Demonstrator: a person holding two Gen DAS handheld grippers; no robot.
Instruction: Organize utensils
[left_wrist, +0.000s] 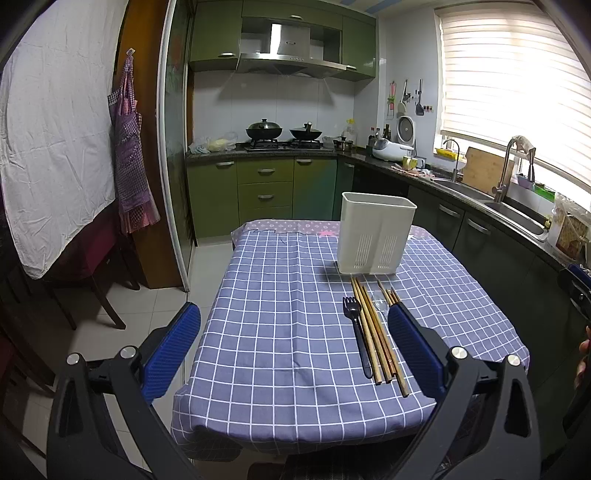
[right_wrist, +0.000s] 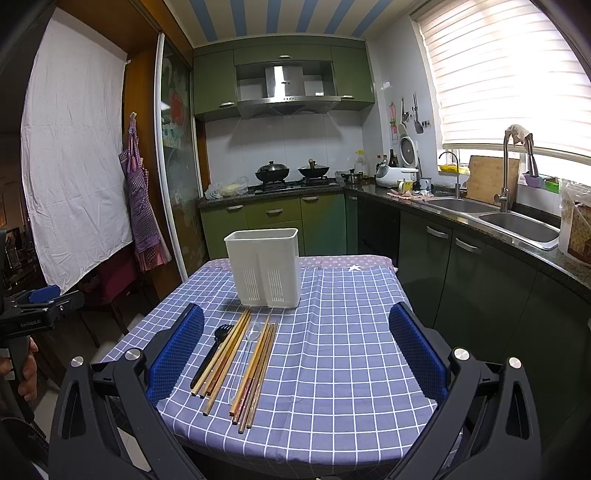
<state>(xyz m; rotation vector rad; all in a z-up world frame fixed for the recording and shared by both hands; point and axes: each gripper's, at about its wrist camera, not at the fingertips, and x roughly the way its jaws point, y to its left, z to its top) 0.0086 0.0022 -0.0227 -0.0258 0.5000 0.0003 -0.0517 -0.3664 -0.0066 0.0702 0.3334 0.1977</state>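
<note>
A white slotted utensil holder (left_wrist: 375, 236) (right_wrist: 266, 269) stands upright at the far side of a table covered in blue checked cloth (left_wrist: 288, 295) (right_wrist: 351, 350). In front of it lie several wooden chopsticks (left_wrist: 373, 332) (right_wrist: 258, 369), a black plastic fork (left_wrist: 357, 338) (right_wrist: 207, 363) and a clear plastic spoon (left_wrist: 380, 304) (right_wrist: 253, 334). My left gripper (left_wrist: 293, 308) hovers open over the table's near left edge, its right finger beside the chopsticks. Above the table's near edge my right gripper (right_wrist: 295, 310) is open and holds nothing, with the utensils by its left finger.
A dark counter with a steel double sink (right_wrist: 517, 221) and green cabinets run along the right. The stove with two woks (left_wrist: 282, 133) is at the back. A dark chair (left_wrist: 92, 266) and a hanging white sheet (left_wrist: 55, 129) are on the left.
</note>
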